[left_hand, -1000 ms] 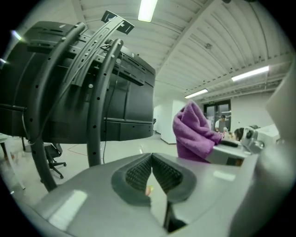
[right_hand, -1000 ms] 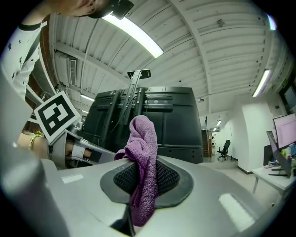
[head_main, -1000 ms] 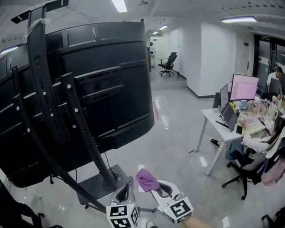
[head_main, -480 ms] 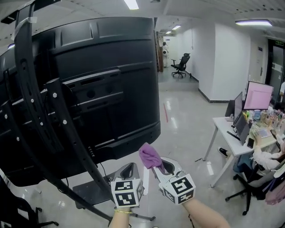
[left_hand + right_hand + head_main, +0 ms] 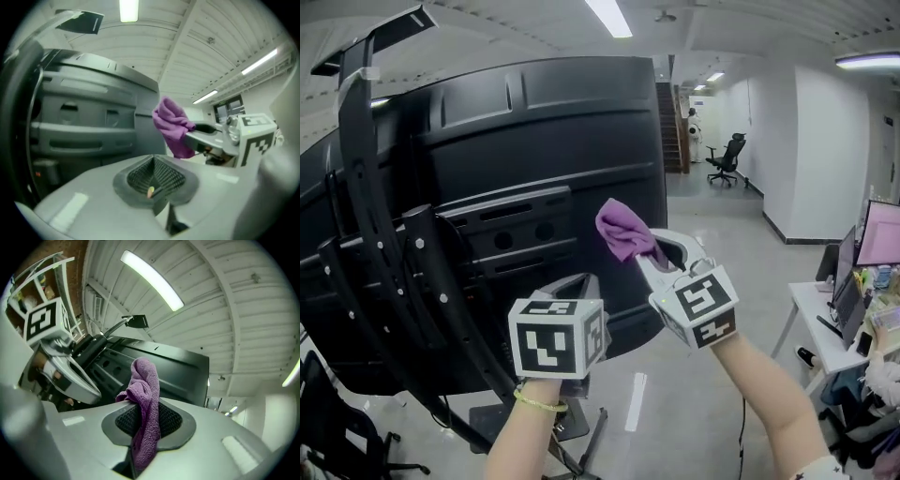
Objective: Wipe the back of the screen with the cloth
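Screen [image 5: 534, 141] back fills the left of the scene, metal mount rails [image 5: 373, 206] standing proud at its far left. Right hand-held gripper [image 5: 654, 251], clamped on the purple cloth [image 5: 623, 230], holds it near the screen's right edge; left hand-held gripper [image 5: 579, 286] is closed, empty. Little cloth protrudes, so jaw tips might scrape the panel, or rails snag the cloth free

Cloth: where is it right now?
Head view, centre: the purple cloth is pinched in the right claw, held up before the right edge of the screen back, above and right of the left claw.
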Demonstrator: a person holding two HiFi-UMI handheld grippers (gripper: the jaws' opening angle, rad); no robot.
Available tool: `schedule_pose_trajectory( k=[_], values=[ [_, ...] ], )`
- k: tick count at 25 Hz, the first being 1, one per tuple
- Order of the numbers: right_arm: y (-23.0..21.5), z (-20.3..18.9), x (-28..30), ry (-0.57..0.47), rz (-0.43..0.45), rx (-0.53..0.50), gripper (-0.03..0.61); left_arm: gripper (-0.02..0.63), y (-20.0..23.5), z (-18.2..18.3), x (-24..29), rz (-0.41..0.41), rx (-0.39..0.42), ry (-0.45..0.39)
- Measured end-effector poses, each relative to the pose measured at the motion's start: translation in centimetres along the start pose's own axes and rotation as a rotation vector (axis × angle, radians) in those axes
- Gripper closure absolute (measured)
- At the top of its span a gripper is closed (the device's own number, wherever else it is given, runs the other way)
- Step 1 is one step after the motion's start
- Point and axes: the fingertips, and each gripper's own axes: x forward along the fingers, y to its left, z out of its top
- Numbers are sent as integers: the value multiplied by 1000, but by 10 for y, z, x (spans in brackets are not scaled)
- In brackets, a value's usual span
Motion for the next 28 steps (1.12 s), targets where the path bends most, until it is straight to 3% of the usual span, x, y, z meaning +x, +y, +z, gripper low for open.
schedule_pose_trajectory(
  k=[7, 12, 18, 22, 28],
  values=[
    [-100, 87, 95, -71, -138, -325, 520, 606, 19, 122, 16, 126, -11, -96],
    [-123, 100, 127, -62, -176, -425, 520, 606, 18, 130, 25, 190, -12, -139],
    [-81, 50, 122, -60, -124, -465, 520, 606, 5, 92, 27, 210, 21, -154],
    [-30, 4, 102, -55, -74, -516, 520, 606, 14, 33, 25, 261, 12, -125],
    [60, -81, 75, 24, 86, -462, 520, 606, 32, -64, 25, 295, -33, -100]
  ],
)
